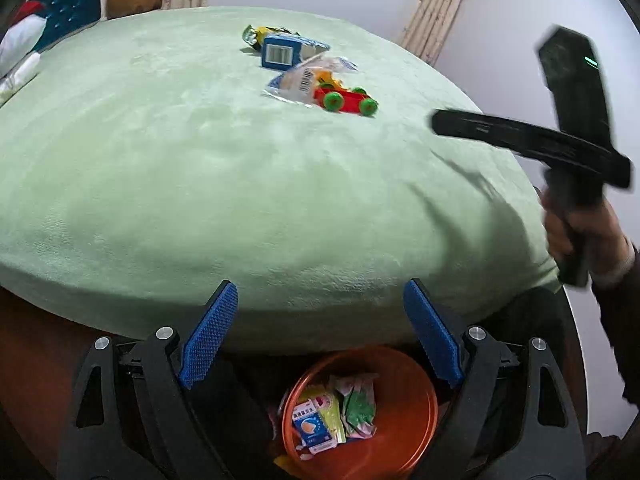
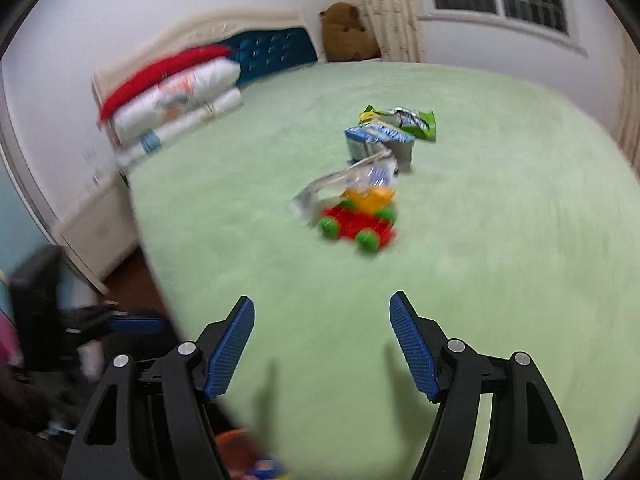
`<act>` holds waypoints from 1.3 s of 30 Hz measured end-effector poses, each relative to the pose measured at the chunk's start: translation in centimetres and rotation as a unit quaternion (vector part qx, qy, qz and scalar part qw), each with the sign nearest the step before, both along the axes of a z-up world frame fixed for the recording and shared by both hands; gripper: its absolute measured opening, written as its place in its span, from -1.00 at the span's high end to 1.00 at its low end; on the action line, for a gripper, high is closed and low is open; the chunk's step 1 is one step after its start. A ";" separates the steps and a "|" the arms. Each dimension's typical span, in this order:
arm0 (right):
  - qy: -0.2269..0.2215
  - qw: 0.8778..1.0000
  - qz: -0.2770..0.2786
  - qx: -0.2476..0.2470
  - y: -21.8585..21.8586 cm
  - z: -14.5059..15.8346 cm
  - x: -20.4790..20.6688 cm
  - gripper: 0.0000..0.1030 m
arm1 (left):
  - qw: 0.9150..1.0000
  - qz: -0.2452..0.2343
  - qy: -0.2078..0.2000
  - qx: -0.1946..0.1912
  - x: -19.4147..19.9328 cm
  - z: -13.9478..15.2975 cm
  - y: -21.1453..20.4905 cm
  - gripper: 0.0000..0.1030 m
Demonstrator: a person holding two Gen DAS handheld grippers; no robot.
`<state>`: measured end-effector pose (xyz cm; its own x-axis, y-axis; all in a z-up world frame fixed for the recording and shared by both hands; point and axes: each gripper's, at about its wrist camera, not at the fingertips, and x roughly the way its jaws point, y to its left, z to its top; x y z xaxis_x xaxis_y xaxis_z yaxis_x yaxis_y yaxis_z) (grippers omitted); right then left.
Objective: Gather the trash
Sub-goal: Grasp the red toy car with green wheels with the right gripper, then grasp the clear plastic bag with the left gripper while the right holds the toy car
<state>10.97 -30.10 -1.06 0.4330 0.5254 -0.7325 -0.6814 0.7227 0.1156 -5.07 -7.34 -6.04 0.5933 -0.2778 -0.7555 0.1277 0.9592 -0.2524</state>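
Both jaws wide, nothing held. Left hand-held gripper (image 1: pixel 320 332) hangs over the orange bin (image 1: pixel 404 400) at the near bed (image 1: pixel 160 184) edge. Right hand-held gripper (image 2: pixel 322 344) faces the trash mid-bed: clear wrapper (image 2: pixel 344 180) draped on the toy car (image 2: pixel 360 220), blue carton (image 2: pixel 376 140), green packet (image 2: pixel 416 120) farther. Suggest pinching the wrapper's free left edge and lifting clear of the toy.

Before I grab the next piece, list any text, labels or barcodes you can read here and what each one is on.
No text here can be read with confidence.
Blue carton on the bed: barcode label only, digits too small.
Clear wrapper by the toy car: barcode, print too blurred.
Blue-and-white box in the orange bin: Chinese characters on a blue band, too small to read.
Right wrist view: all print motion-blurred.
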 end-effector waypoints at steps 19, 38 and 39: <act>0.018 0.987 0.140 -0.083 7.0 -4.2 8.3 -0.28 | 0.999 0.015 0.027 -0.012 1.1 -2.7 1.3 -0.61; 0.042 0.996 0.077 -0.012 1.5 -3.5 3.0 0.27 | 1.000 0.009 0.004 0.004 2.7 -1.2 0.5 -0.61; 0.043 0.997 0.070 -0.008 1.0 -3.5 2.7 0.27 | 1.000 0.007 -0.002 0.004 3.2 -0.9 0.4 -0.61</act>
<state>13.64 -29.06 -4.60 0.2919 0.5643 -0.7722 -0.7643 0.6230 0.1663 -1.90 -6.98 -6.90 0.6002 -0.2642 -0.7549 0.1160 0.9626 -0.2447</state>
